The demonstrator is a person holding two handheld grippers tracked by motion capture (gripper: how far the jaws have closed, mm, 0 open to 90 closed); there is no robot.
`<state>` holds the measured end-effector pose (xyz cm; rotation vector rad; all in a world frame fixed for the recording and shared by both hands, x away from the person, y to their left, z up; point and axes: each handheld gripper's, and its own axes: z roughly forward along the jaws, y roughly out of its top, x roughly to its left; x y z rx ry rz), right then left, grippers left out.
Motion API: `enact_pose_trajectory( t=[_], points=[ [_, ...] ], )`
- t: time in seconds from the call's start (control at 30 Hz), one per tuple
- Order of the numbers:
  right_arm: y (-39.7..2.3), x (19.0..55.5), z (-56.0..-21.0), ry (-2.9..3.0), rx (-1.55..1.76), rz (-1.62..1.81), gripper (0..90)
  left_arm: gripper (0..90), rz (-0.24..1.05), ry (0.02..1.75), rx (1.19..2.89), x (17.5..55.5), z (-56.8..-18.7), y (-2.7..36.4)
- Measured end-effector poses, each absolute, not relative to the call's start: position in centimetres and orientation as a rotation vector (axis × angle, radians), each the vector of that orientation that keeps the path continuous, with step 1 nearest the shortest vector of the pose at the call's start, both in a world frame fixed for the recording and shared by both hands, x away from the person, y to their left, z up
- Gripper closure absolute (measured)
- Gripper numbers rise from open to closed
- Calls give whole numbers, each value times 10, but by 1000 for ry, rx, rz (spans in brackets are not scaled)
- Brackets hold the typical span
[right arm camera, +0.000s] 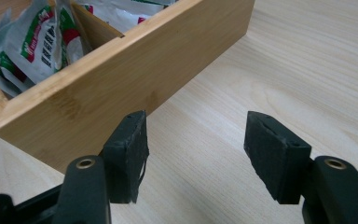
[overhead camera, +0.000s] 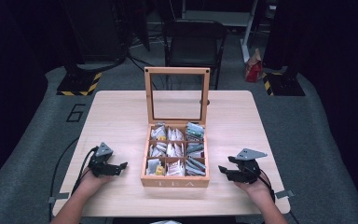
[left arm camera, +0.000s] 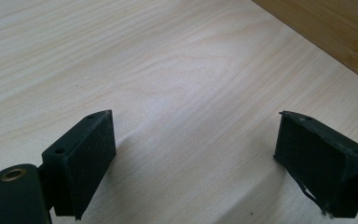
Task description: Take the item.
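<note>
Resting on pale wooden table (overhead camera: 121, 121), left gripper (overhead camera: 121, 166) and right gripper (overhead camera: 222, 169) flank open bamboo tea box (overhead camera: 175, 182); jaws spread, empty, likely staged for access.

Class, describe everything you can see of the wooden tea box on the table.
The tea box is light, bamboo-like wood with TEA lettered on its front wall. Its lid, a wooden frame around a clear pane, stands open and upright at the back. Dividers split the inside into nine compartments, packed with tea sachets. It sits flat near the middle of the table, between the two grippers, touched by neither.
</note>
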<state>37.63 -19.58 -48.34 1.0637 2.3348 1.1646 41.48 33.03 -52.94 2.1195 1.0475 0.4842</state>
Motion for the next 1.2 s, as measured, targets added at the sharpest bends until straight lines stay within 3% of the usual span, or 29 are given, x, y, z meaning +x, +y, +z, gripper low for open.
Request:
enact_pose_trajectory(
  t=[1.2],
  points=[
    [-180,371,-421,2357,985,1311,417,118,488,1046,2119,415,-529,330]
  ],
)
